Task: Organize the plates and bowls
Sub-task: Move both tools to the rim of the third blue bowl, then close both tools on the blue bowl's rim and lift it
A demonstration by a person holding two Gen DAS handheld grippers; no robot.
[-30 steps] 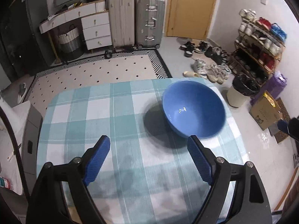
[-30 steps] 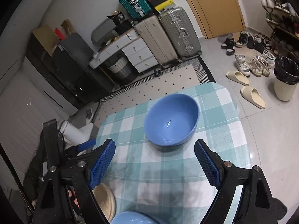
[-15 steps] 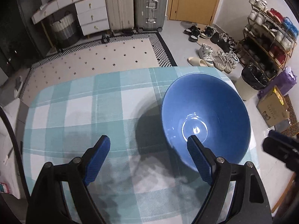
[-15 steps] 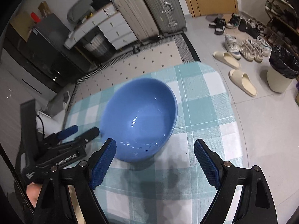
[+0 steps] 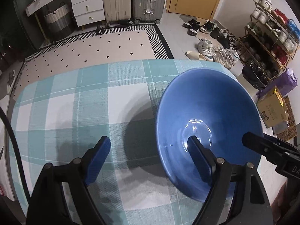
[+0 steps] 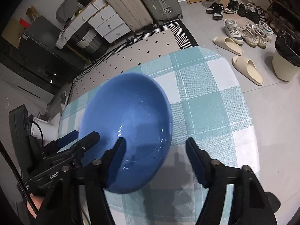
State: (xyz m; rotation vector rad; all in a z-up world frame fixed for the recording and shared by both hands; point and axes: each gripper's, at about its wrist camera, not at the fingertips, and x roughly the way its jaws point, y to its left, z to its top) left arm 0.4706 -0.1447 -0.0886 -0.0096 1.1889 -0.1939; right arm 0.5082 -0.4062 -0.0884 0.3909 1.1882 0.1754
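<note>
Glazed blue ceramic by the look of the bowl point(image 5: 206, 116), glossy and smooth, with bright glints at its bottom. Woven cloth point(image 5: 78, 101) in teal-and-white checks, matt, fine-ribbed. Matt black plastic frames on the left gripper point(image 5: 148, 150) and right gripper point(image 6: 154, 152), with dull blue pads point(image 5: 97, 157) and small shiny metal pins. At 12 o'clock, ribbed hard-shell suitcases point(image 5: 147, 0) with a metallic sheen. At 3 o'clock, plain brown cardboard box point(image 5: 271, 110). Glossy pale floor tiles point(image 6: 271, 112).
</note>
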